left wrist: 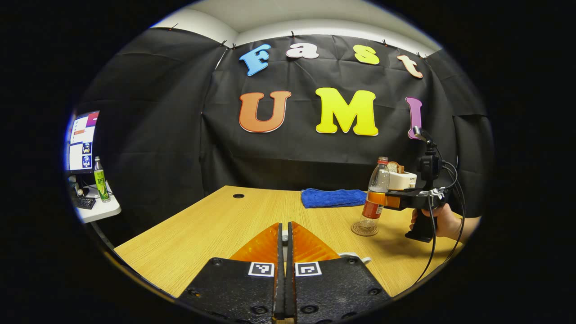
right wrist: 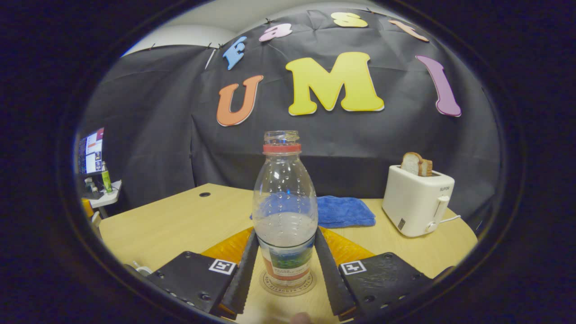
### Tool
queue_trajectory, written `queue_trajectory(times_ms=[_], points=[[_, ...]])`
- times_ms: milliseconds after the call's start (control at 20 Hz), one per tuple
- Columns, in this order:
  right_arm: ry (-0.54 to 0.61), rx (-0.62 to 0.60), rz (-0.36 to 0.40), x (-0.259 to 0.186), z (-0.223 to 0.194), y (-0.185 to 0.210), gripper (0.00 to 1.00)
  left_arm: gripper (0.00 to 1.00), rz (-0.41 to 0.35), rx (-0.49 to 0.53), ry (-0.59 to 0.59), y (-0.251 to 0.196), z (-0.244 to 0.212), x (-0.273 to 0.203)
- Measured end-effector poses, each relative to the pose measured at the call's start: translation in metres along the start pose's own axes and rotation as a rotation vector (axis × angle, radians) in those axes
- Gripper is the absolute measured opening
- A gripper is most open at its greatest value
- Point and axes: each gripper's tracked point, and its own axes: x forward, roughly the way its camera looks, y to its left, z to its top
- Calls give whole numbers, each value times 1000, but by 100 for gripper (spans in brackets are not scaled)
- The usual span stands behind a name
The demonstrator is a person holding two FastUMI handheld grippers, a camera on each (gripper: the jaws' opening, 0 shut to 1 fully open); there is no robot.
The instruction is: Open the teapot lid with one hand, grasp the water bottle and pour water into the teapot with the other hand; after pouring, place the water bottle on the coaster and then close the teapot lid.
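Observation:
The clear water bottle (right wrist: 283,202) with a red neck ring and no cap stands on the round coaster (right wrist: 288,283). It holds a little water. My right gripper (right wrist: 286,232) is shut on the bottle's sides at label height. The left gripper view has that bottle (left wrist: 375,198) on the coaster (left wrist: 364,228) at the right, with the right gripper (left wrist: 391,200) and a hand (left wrist: 445,222) behind it. My left gripper (left wrist: 284,225) is shut on a small grey piece, apparently the teapot lid's knob. A white edge (left wrist: 355,257) peeks out under one finger; the teapot's body is hidden.
A white toaster (right wrist: 418,198) with bread slices stands at the table's back right, and a folded blue cloth (right wrist: 344,210) lies behind the bottle. The wooden table (left wrist: 202,225) has a cable hole at its far left. A side desk (left wrist: 101,209) carries a monitor and green bottle.

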Motion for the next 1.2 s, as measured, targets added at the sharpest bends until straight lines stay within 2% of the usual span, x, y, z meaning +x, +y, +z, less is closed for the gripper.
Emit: queue_trajectory(times_ms=[550,600,650,900,950,1200], points=[[-4,1,2,3,-14,2,77,3,-8,2,-5,-2,2,0],[-9,1,3,3,-13,3,82,3,-10,3,-4,-2,2,0],[-14,2,1,2,-12,3,97,3,-11,3,-5,-3,3,-1],[-14,0,4,-11,-11,6,96,3,-17,6,-17,-7,7,-2],[-17,5,6,-17,-10,6,99,3,-19,3,-19,-10,7,-1],[-82,13,-11,-80,-3,-2,97,3,-57,-13,-41,-39,8,5]])
